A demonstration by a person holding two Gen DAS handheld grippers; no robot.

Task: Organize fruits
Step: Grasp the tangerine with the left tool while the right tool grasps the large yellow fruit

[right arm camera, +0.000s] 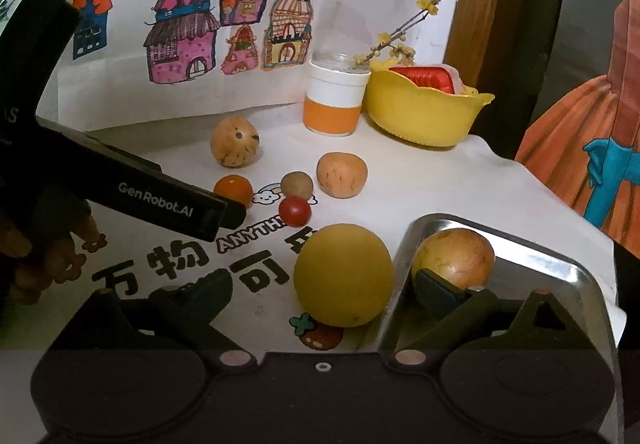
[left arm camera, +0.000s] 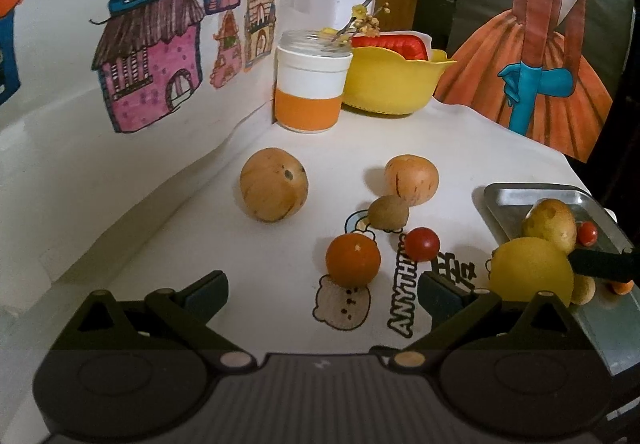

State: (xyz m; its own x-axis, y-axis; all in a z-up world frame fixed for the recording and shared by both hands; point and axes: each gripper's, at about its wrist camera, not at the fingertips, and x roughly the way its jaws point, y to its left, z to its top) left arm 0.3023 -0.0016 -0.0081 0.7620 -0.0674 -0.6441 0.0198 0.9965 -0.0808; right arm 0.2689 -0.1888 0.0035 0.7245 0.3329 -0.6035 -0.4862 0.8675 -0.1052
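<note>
Left wrist view: the left gripper (left arm camera: 322, 290) is spread wide and empty, with the small orange (left arm camera: 353, 260) on the table between its fingers, slightly ahead. Likely step: loading fruit into the metal tray (left arm camera: 516, 196); next, advance and clamp. Right wrist view: the right gripper (right arm camera: 324, 290) is also released, straddling the yellow lemon (right arm camera: 343, 274), which rests just beside the tray's rim.

The black left tool (right arm camera: 224, 212) is showing "GenRobot.AI"; the white printed cloth (right arm camera: 256, 276) covering the counter is reading "ANYTH" and "万物可".
</note>
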